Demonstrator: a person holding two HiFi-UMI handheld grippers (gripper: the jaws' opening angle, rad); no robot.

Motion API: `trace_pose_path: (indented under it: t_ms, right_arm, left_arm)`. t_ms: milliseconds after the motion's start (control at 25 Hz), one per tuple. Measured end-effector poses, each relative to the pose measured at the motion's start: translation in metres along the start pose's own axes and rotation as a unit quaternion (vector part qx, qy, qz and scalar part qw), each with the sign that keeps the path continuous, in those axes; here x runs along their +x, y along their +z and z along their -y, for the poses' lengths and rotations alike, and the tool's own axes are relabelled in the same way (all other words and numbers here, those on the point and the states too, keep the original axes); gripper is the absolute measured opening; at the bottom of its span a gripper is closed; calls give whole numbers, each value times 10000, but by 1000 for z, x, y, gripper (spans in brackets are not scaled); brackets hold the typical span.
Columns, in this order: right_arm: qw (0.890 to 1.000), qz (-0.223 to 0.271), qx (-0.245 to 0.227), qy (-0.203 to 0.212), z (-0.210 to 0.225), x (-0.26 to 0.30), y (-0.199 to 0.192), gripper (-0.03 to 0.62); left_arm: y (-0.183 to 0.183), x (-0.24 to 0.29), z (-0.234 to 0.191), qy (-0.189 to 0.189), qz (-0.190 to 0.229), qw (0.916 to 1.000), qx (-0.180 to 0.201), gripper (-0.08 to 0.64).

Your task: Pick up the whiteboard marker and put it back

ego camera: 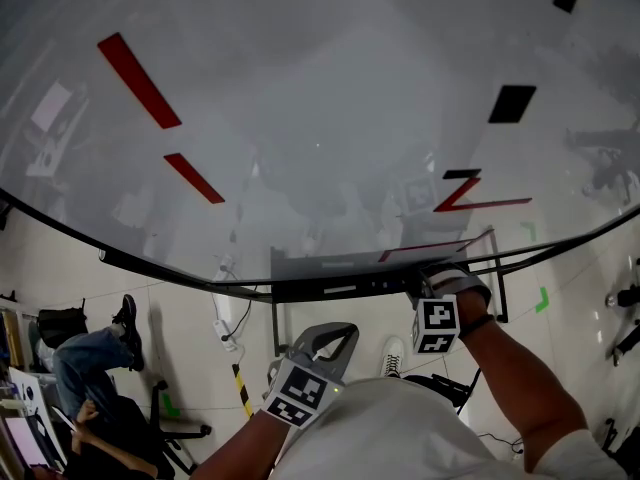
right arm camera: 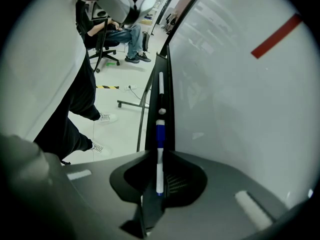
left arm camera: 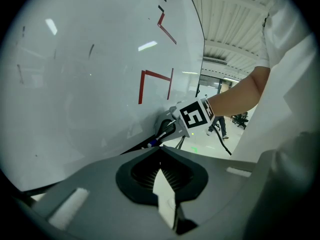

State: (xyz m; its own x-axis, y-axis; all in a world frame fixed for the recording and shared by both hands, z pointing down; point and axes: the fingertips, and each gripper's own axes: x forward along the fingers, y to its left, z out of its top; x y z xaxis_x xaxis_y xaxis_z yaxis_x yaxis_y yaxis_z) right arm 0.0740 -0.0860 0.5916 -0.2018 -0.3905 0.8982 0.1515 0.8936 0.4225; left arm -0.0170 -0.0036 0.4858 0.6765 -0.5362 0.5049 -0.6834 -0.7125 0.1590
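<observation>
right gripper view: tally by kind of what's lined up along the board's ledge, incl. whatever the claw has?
Blue-and-white whiteboard marker: 1, between the jaws of the right claw
Long white pen-like stick: 1, farther along
Small white piece: 1, too small to identify
Total: 3

No legible text. The glossy white whiteboard (ego camera: 330,118) bears one red Z-shaped mark (ego camera: 468,198) near its lower edge.
</observation>
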Motion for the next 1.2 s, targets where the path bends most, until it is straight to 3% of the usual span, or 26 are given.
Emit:
trace_pose_path:
  t_ms: [120,320,680,800,1000,1080,1200]
  right_arm:
    - [9998,71,54,-177,6,-11,2,34]
    - [9967,358,531,-506,16,-40,3,34]
    - [9841,955,1250,-823,27,-81,16,34]
    - [9650,1500,2016,-754,33,-96,19,34]
    - [9048,2576,3365,-417,34,-114,28,34]
    - [8929,2684,3596,-374,33,-118,27,34]
    - [8837,2786,3746,-346,32,-121,27,34]
  left_arm:
    - [2,-1,0,-13,12,10000,14,15]
    - [5,-2,3,-60,42,9999,84,15]
    - [9,0,5,-114,20,9998,146,15]
    - [14,1,4,-137,82,9998,134,15]
    - [17,0,-5,-106,226,9992,-321,15]
    - [19,0,-4,-87,221,9993,-273,15]
    - [19,0,-2,-96,213,9995,-221,15]
